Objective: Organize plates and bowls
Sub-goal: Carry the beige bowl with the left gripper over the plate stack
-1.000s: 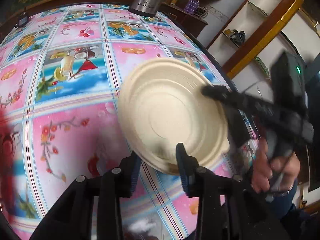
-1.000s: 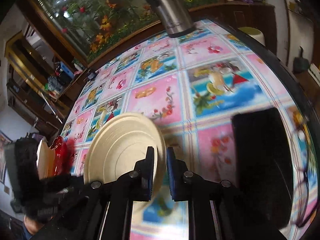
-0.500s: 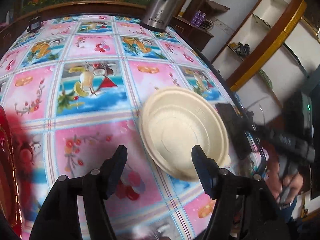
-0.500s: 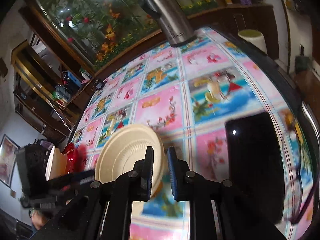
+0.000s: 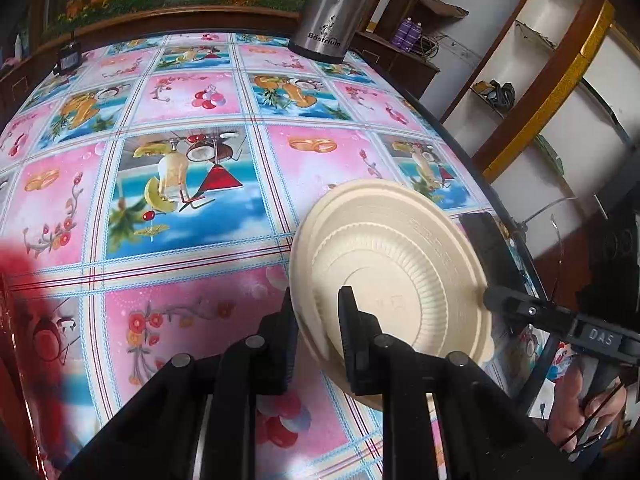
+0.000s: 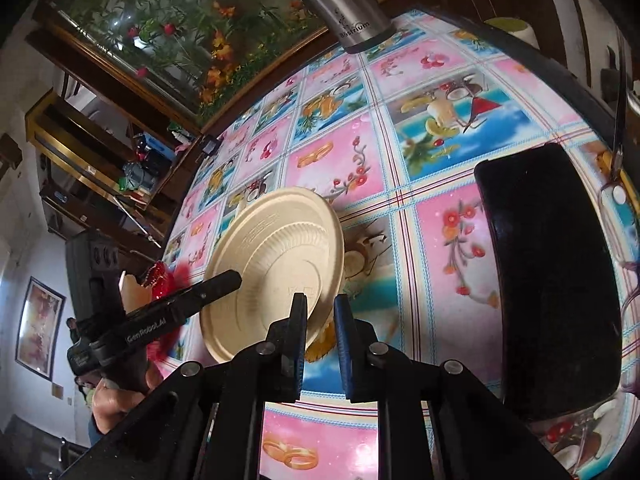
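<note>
While both grippers clamp the cream plates (image 5: pixel 394 276) above the counter (image 5: pixel 192 184), success depends on steady, matched motion. At the left, the left gripper (image 5: pixel 318 312) has just closed its jaws onto the near rim; the rim sits pinched between them. Keep that pinch firm and the stack tilted no further, lest the nested plates slide apart. Farther right, the right gripper (image 6: pixel 320 312) has its jaws clamped on the opposite rim. Its arm reads "DAS"; the left one reads "GenRobot.AI". The steel flask (image 5: pixel 332 8) is marked "Bastrium", I think.
</note>
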A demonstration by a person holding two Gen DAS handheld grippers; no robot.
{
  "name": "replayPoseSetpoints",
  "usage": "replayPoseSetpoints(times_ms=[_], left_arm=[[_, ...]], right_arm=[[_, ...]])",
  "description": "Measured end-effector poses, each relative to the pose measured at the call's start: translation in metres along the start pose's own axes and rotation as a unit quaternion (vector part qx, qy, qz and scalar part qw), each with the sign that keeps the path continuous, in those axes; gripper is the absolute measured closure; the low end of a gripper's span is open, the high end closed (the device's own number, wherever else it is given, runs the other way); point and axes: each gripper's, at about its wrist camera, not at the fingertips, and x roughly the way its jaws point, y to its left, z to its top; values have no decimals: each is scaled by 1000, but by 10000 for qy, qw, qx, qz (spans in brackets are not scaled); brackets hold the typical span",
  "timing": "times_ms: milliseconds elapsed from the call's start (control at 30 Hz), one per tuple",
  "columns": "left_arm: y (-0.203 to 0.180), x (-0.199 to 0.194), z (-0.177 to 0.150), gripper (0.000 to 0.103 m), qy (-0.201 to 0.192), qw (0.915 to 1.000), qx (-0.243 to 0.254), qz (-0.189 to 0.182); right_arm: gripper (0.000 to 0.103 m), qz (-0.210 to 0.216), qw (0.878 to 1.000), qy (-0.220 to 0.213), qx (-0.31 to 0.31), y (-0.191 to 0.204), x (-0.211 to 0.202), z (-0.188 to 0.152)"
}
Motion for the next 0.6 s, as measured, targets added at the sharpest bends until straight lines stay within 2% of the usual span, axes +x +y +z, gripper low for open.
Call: replayPoseSetpoints(times_ms=[333,600], left_arm=[[4,-31,-7,85,-258,9996,-77,18],[21,-71,-13,84,-641,9975,-286,72]], right_arm=[[88,56,9996,-62,-251,20,-3,4],[88,146,9971,-186,-725,59,-7,11]])
